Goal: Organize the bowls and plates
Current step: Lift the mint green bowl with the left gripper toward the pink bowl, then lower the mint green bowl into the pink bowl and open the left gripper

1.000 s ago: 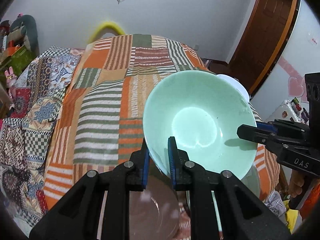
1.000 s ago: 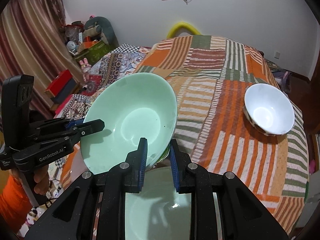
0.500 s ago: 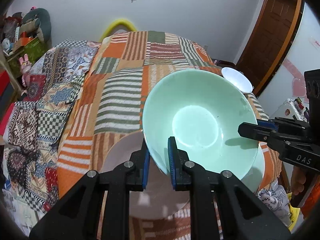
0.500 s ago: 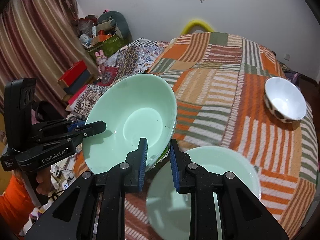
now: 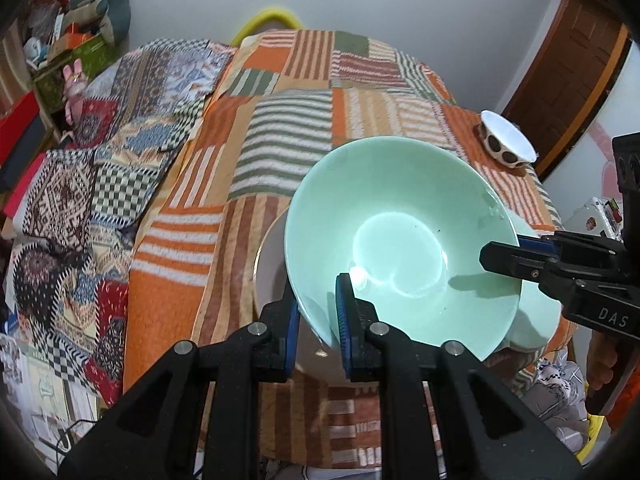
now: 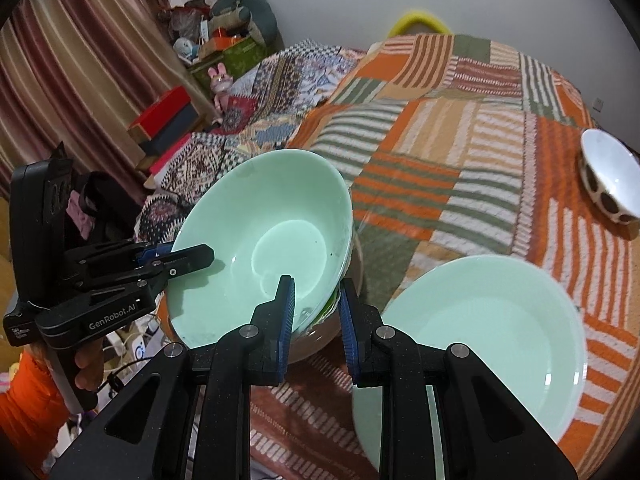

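Note:
A large mint-green bowl (image 5: 400, 240) hangs tilted above the striped blanket, held by the rim from two sides. My left gripper (image 5: 318, 316) is shut on its near rim, and my right gripper (image 5: 504, 256) pinches the rim on the right. In the right wrist view the same bowl (image 6: 264, 240) sits between the right gripper (image 6: 318, 312) and the left gripper (image 6: 192, 258). A pale plate (image 5: 272, 264) lies under the bowl, mostly hidden. A mint-green plate (image 6: 488, 328) lies beside it. A small white bowl with dark spots (image 6: 612, 184) stands farther back on the right.
The orange and green striped patchwork blanket (image 5: 288, 128) covers the surface, with a patterned quilt (image 5: 80, 184) hanging at its left. Boxes and soft toys (image 6: 224, 44) crowd the far left corner. A wooden door (image 5: 568, 64) stands at the right.
Both grippers have carried the mint bowl down and back towards the near edge. The pale plate and the mint plate have come into fuller view beneath it. Both grips are unchanged.

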Motion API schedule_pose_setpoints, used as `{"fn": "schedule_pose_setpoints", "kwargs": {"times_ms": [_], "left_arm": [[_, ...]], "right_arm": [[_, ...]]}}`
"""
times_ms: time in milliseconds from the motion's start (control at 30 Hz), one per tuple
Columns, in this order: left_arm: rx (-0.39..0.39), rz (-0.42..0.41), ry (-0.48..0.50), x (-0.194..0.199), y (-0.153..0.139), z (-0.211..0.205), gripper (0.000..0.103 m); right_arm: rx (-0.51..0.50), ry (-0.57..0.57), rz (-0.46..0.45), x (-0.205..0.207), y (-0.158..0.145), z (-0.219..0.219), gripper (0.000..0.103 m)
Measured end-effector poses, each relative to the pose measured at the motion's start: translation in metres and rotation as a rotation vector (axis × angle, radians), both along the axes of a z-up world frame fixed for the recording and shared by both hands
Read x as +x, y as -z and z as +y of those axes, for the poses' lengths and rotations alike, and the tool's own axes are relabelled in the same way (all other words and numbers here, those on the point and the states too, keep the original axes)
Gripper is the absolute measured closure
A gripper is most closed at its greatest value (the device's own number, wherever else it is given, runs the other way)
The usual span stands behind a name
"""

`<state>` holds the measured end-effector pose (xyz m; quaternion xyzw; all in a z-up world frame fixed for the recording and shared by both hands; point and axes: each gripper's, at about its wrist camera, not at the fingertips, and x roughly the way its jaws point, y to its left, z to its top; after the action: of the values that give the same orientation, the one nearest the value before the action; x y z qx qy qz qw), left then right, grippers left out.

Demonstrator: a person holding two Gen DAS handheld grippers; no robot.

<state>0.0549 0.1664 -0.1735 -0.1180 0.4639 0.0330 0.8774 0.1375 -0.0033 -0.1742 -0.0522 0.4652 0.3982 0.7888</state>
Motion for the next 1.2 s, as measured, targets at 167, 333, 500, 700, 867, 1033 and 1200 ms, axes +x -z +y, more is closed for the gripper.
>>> {"fn": "schedule_pose_setpoints", "kwargs": {"times_ms": [167, 333, 500, 700, 867, 1033, 1200], "left_arm": [[-0.010, 0.033, -0.016, -0.003, 0.016, 0.009, 0.087], [-0.012, 0.059, -0.023, -0.005, 0.028, 0.014, 0.087], [0.017, 0.051, -0.030, -0.004, 0.029, 0.014, 0.087], [0.052, 0.059, -0.037, -0.001, 0.034, 0.015, 0.087], [0.040, 0.064, -0.042, 0.000, 0.039, 0.019, 0.087], [0.037, 0.071, -0.047, 0.002, 0.041, 0.018, 0.087], [0.047, 0.072, -0.044, 0.003, 0.040, 0.016, 0.087]], "right_arm": [[-0.026, -0.017, 0.035, -0.003, 0.015, 0.012, 0.083], [-0.049, -0.031, 0.056, -0.006, 0.025, 0.020, 0.083], [-0.072, -0.040, 0.061, -0.006, 0.030, 0.025, 0.083], [-0.086, -0.050, 0.079, -0.006, 0.036, 0.029, 0.083], [-0.089, -0.049, 0.085, -0.006, 0.041, 0.031, 0.083], [-0.105, -0.053, 0.058, -0.006, 0.037, 0.031, 0.080], [-0.120, -0.058, 0.052, -0.004, 0.036, 0.029, 0.079]]}}
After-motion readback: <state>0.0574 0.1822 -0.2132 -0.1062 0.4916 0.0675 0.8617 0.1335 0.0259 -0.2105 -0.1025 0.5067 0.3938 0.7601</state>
